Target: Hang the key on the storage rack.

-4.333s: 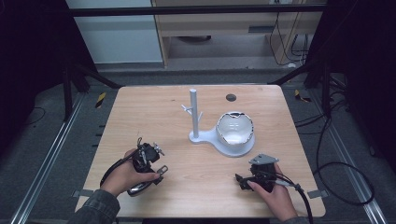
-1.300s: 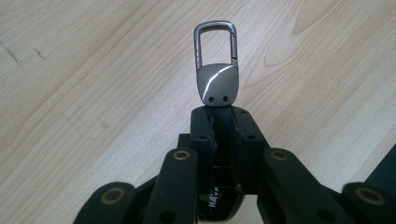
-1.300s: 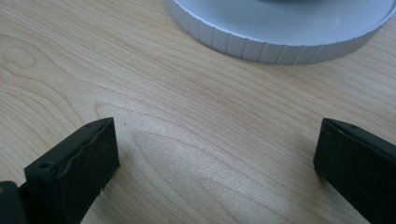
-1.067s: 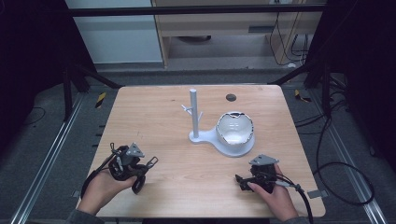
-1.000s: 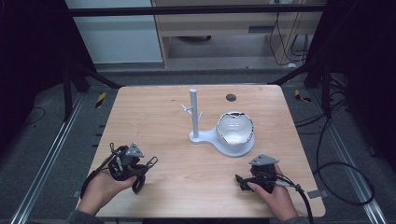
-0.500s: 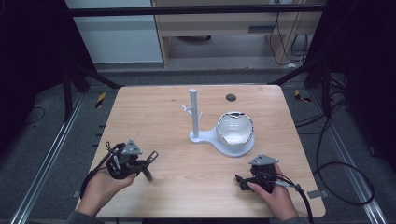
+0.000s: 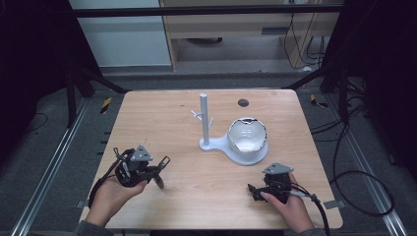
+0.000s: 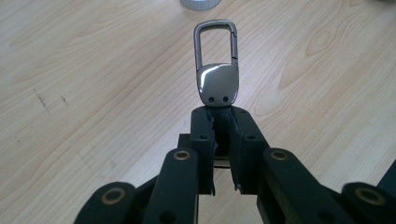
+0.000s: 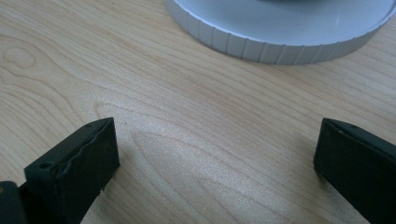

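Observation:
My left gripper [image 8: 223,116] is shut on the black strap of a silver carabiner key clip [image 8: 217,65], which sticks out past the jaws over the wood. In the high view the left gripper [image 7: 161,169] sits at the table's front left, with the clip [image 7: 160,183] hanging at its tip. At the front right, my right gripper [image 7: 252,191] rests on the table. Its jaws [image 9: 215,154] stand wide open with bare wood between them. A white stand [image 7: 204,118] with a post and small pegs rises mid-table, joined to a round dish [image 7: 247,135].
The wooden table [image 7: 172,113] has a small dark disc [image 7: 243,103] near its far edge. The stand's ribbed white base [image 9: 280,32] lies just ahead of the right gripper. Dark floor, rails and cables surround the table.
Over the last four seconds the left gripper moved left along the front of the table; in the last second it turned slightly with the clip. The right gripper has not moved.

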`<state>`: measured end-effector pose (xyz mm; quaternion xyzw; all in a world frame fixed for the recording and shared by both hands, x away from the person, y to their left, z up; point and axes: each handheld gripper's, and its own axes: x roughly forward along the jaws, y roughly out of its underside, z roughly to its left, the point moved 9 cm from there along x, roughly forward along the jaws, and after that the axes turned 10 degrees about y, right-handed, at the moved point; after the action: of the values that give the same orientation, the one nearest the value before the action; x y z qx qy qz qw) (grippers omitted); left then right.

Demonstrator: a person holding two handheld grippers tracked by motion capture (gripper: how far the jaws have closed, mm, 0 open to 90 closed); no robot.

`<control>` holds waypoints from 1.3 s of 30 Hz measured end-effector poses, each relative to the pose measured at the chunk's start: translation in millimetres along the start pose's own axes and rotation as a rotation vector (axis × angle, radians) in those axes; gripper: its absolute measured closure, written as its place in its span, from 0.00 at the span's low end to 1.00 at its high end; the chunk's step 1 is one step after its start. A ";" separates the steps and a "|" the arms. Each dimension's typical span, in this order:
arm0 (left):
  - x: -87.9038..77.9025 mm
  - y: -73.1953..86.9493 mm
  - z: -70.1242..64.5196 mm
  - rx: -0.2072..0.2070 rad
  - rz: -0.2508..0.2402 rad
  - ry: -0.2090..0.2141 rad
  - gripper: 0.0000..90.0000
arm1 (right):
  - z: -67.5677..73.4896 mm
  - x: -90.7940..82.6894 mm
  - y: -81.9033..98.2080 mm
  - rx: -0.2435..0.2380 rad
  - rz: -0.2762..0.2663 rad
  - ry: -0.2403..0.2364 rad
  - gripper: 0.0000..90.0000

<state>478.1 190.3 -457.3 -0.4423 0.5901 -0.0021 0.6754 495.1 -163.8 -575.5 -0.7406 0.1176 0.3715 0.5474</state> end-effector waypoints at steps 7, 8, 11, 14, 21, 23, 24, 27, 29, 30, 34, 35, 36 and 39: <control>7.5 -12.1 -3.1 0.006 -0.017 0.008 0.89 | -0.2 0.1 0.0 -0.001 0.000 0.001 0.01; 8.4 -14.0 -3.2 0.007 -0.021 0.005 0.89 | -0.2 0.0 0.0 -0.001 0.000 0.001 0.01; 9.9 -21.2 -4.4 0.014 -0.031 0.004 0.89 | -0.2 0.1 0.0 -0.001 0.000 0.001 0.01; 10.6 -28.7 -4.7 0.017 -0.053 -0.006 0.89 | 0.0 0.1 0.0 -0.001 0.002 -0.002 0.00; 13.3 -45.8 -2.2 0.028 -0.083 -0.018 0.89 | -0.5 0.5 -0.3 -0.007 0.000 -0.002 0.00; 13.4 -51.3 -1.6 0.031 -0.096 -0.024 0.89 | -0.5 0.6 -0.3 -0.006 0.000 -0.002 0.00; 13.2 -53.8 -1.7 0.034 -0.101 -0.026 0.89 | -0.5 0.6 -0.4 -0.006 -0.001 -0.002 0.00; 11.9 -60.8 -1.9 0.040 -0.124 -0.034 0.89 | -0.5 0.6 -0.4 -0.007 -0.001 -0.002 0.01; 11.3 -64.8 -2.1 0.039 -0.137 -0.037 0.89 | -0.6 0.6 -0.3 -0.007 0.000 -0.002 0.00; 11.0 -66.6 -2.3 0.038 -0.145 -0.038 0.89 | -0.6 0.6 -0.3 -0.007 0.000 -0.002 0.00; 10.2 -72.8 -3.6 0.029 -0.175 -0.040 0.89 | -0.5 0.5 -0.3 -0.006 0.000 -0.003 0.01; 10.0 -74.1 -3.7 0.025 -0.180 -0.039 0.89 | -0.5 0.6 -0.3 -0.007 0.000 -0.002 0.00; 10.1 -75.4 -3.6 0.021 -0.186 -0.038 0.89 | -0.5 0.6 -0.4 -0.006 -0.001 -0.002 0.00; 10.5 -79.9 -2.4 0.014 -0.200 -0.037 0.89 | -0.4 0.4 -0.2 -0.006 0.001 -0.004 0.01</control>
<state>520.9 134.7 -417.5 -0.4942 0.5304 -0.0653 0.6857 495.7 -164.0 -575.6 -0.7413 0.1157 0.3737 0.5454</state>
